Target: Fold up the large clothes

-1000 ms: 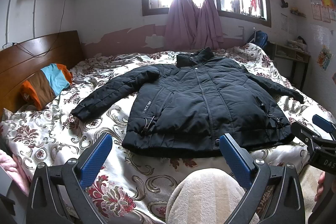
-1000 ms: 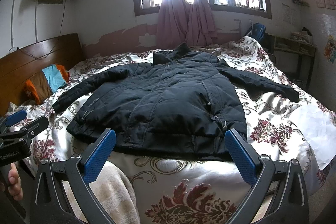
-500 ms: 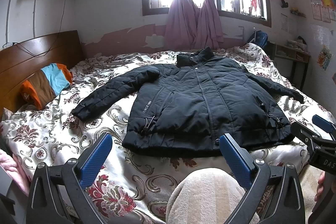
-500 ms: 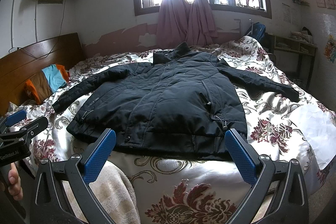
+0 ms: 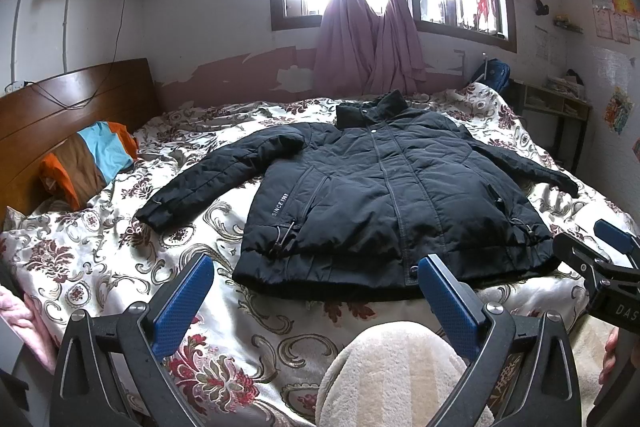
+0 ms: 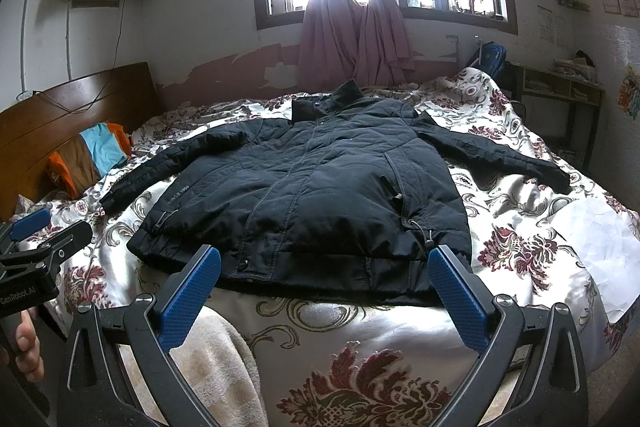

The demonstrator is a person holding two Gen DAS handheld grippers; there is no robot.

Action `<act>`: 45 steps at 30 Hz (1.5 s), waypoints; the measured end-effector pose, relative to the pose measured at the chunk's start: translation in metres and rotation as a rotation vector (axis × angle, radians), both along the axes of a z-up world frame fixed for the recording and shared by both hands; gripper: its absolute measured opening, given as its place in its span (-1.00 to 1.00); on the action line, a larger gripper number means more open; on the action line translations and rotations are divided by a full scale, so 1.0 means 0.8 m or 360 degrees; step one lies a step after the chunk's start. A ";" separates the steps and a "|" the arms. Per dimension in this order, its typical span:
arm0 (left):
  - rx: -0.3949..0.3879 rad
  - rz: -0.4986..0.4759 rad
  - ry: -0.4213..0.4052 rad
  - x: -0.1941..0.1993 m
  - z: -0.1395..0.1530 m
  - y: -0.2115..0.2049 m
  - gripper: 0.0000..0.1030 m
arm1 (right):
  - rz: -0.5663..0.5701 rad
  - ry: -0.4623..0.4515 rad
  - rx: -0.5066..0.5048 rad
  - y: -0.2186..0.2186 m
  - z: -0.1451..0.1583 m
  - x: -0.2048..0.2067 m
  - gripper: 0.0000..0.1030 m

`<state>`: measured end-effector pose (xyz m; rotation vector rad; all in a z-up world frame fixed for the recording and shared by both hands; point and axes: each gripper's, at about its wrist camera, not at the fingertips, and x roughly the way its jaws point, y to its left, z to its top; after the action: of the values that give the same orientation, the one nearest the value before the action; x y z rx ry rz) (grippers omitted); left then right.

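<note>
A black padded jacket point(image 5: 384, 199) lies flat, front up and zipped, on a flowered bedspread point(image 5: 100, 251), collar toward the window and both sleeves spread out. It also shows in the right wrist view point(image 6: 320, 195). My left gripper point(image 5: 316, 291) is open and empty, held above the near bed edge just short of the jacket's hem. My right gripper point(image 6: 324, 287) is open and empty, also just short of the hem. The right gripper shows at the right edge of the left wrist view point(image 5: 600, 267), and the left gripper shows at the left edge of the right wrist view point(image 6: 36, 247).
A wooden headboard point(image 5: 68, 107) and an orange, brown and blue pillow point(image 5: 88, 163) are at the left. A cream fleece-covered leg point(image 5: 396, 375) is below the grippers. A white sheet point(image 6: 600, 247) lies on the bed's right. A window with pink curtains point(image 5: 368, 27) is behind.
</note>
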<state>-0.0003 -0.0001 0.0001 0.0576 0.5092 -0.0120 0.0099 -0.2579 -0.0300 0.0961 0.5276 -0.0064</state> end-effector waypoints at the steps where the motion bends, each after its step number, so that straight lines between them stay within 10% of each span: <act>1: -0.0001 -0.0001 0.0000 0.000 0.000 0.000 0.99 | 0.0000 0.0001 0.0000 0.000 0.002 0.000 0.98; 45: -0.0014 0.0126 0.0367 0.085 0.002 0.018 0.99 | -0.0231 0.0313 -0.0098 -0.075 -0.001 0.079 0.98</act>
<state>0.0678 0.0141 0.0018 0.0270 0.7413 0.0574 0.0729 -0.3180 -0.0306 0.0739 0.7153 -0.1749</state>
